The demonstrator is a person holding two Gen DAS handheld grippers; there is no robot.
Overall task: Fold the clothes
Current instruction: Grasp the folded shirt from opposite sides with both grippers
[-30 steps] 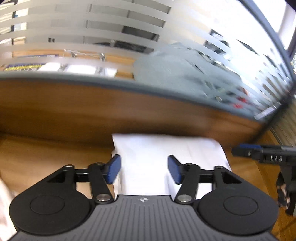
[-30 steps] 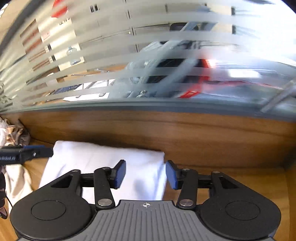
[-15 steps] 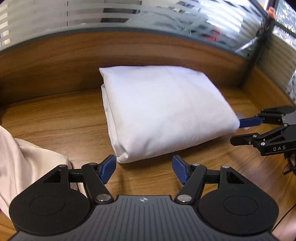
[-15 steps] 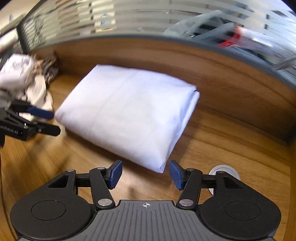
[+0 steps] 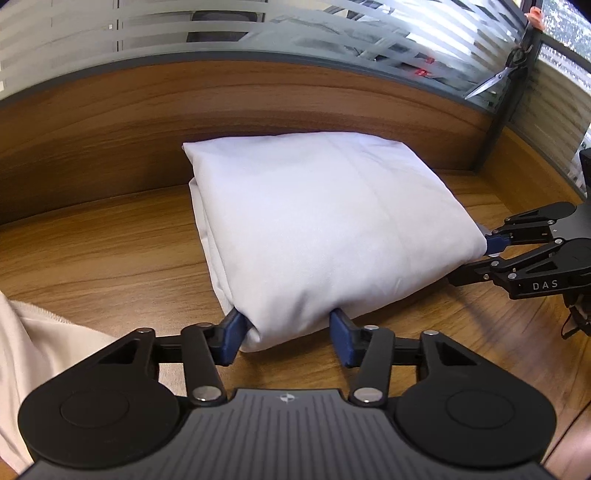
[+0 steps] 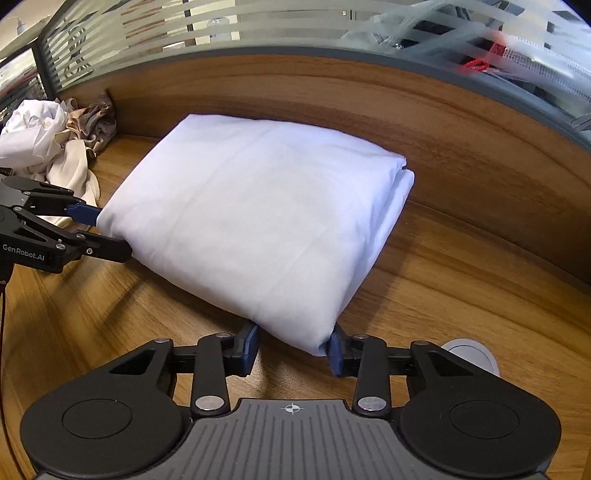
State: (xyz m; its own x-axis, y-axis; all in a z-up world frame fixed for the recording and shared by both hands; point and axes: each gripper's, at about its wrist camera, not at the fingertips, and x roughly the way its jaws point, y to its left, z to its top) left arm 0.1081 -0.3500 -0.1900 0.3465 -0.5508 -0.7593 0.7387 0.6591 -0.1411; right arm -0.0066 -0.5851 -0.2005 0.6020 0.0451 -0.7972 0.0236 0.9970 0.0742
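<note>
A: Left gripper [image 5: 286, 334] first. Jaws about half spread and closing, near corner of the folded white garment [image 5: 325, 229] sits between the blue pads [image 5: 232, 336].

B: Pads touching cloth?

A: Left pad is right against the corner's side, right pad at the cloth edge too. Looks like contact both sides; how hard they press I can't tell.

B: Right gripper [image 6: 293, 345]?

A: Same deal. Jaws narrower than half, closing, with the other near corner of the folded white garment [image 6: 258, 218] between them. Right pad touches the corner tip; left pad just beside the cloth, contact unclear.

B: Garment position?

A: Straight ahead of both grippers, flat on the wooden desk [image 5: 96, 258], running away from the fingers up to the wooden back panel [image 5: 258, 99]. Layered edges show on its outer sides.

B: Anything else?

A: Beige cloth [image 5: 33, 354] just left of the left gripper, near. In the right wrist view, a crumpled clothes pile [image 6: 55, 140] far left by the panel, beyond the left gripper. A round white desk grommet [image 6: 471, 354] just right of the right gripper. Striped frosted glass [image 5: 184, 29] above the panel, farthest.
</note>
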